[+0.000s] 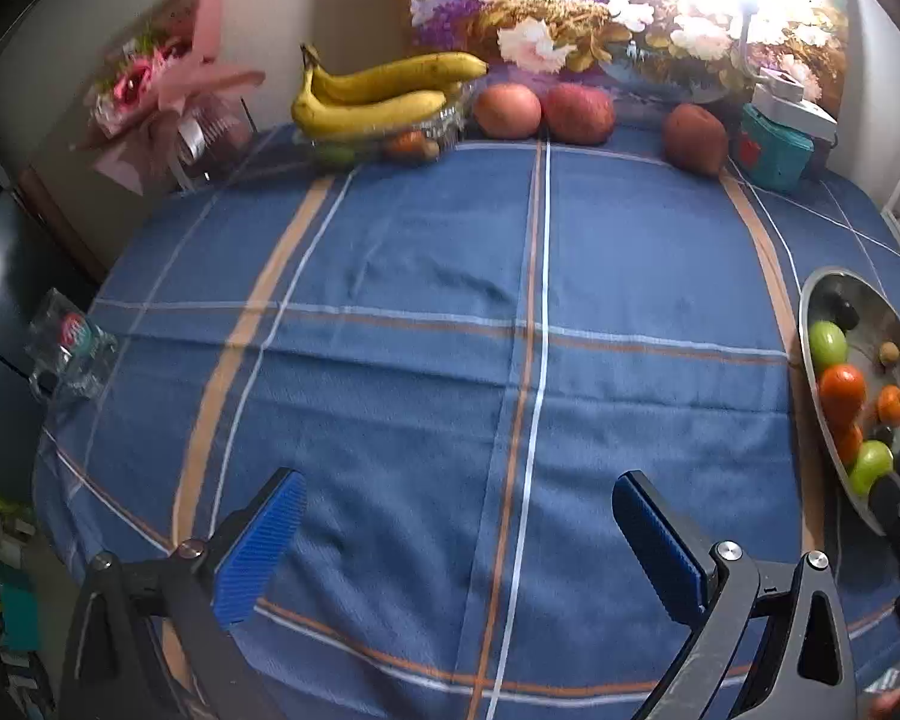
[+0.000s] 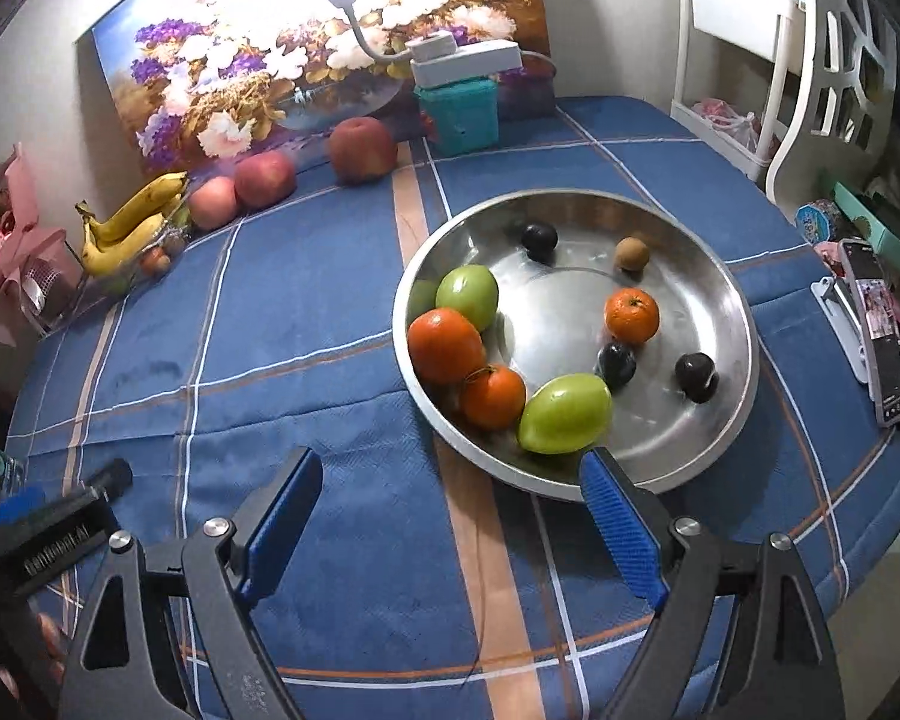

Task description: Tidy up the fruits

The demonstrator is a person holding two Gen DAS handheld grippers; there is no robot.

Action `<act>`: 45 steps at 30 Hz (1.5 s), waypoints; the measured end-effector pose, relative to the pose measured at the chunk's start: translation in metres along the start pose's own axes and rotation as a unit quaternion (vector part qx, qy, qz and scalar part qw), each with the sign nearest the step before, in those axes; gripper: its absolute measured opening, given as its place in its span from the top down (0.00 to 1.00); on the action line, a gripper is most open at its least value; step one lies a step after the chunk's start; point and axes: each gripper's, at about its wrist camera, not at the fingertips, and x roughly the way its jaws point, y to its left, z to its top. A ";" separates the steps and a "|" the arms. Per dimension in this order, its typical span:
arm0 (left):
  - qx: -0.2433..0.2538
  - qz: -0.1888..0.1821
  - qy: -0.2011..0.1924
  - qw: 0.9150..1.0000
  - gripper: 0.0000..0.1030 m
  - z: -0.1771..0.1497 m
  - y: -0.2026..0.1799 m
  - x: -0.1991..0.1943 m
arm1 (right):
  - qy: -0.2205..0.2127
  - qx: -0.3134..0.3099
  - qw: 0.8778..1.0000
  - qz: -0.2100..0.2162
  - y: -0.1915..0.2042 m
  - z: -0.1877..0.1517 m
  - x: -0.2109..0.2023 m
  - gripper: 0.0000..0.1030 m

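A: Start at the left of the right wrist view. What's there?

B: At the far left, a bunch of bananas (image 2: pixel 131 222) lies on a clear tray, with two reddish apples (image 2: pixel 212 202) (image 2: pixel 265 178) just to its right along the foot of the flower painting (image 2: pixel 306 60). A third apple (image 2: pixel 363 150) sits apart, further right, near a teal box (image 2: pixel 461 114).

A: And the middle?

B: A steel bowl (image 2: pixel 732 294) on the blue checked tablecloth (image 2: pixel 282 324), right of centre. In it, along the left wall: a green fruit (image 2: pixel 468 295), an orange (image 2: pixel 446 345), a second orange (image 2: pixel 493 396) touching it, and another green fruit (image 2: pixel 564 414) at the near rim. Further right, a small orange (image 2: pixel 632 316), three dark plums (image 2: pixel 539 238) (image 2: pixel 617 363) (image 2: pixel 696 376) and a brown kiwi (image 2: pixel 632 253).

A: The tongs?

B: The right gripper (image 2: pixel 456 516) is spread wide and holds nothing; its right finger (image 2: pixel 621 525) is by the bowl's near rim. In the left wrist view, the left gripper (image 1: pixel 456 540) is likewise apart and holds nothing, over bare cloth at lower centre, with the bowl at the right edge.
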 end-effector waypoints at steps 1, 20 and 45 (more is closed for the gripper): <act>-0.001 0.001 0.004 1.000 0.00 -0.002 0.001 0.000 | -0.005 0.001 1.000 0.001 0.000 0.000 -0.002 0.14; -0.024 -0.018 0.030 0.999 0.00 -0.001 0.012 0.001 | 0.006 -0.007 1.000 -0.008 0.008 -0.001 0.001 0.14; -0.013 -0.027 0.038 0.999 0.00 -0.003 0.007 0.002 | 0.009 -0.014 1.000 -0.010 0.012 -0.001 0.002 0.14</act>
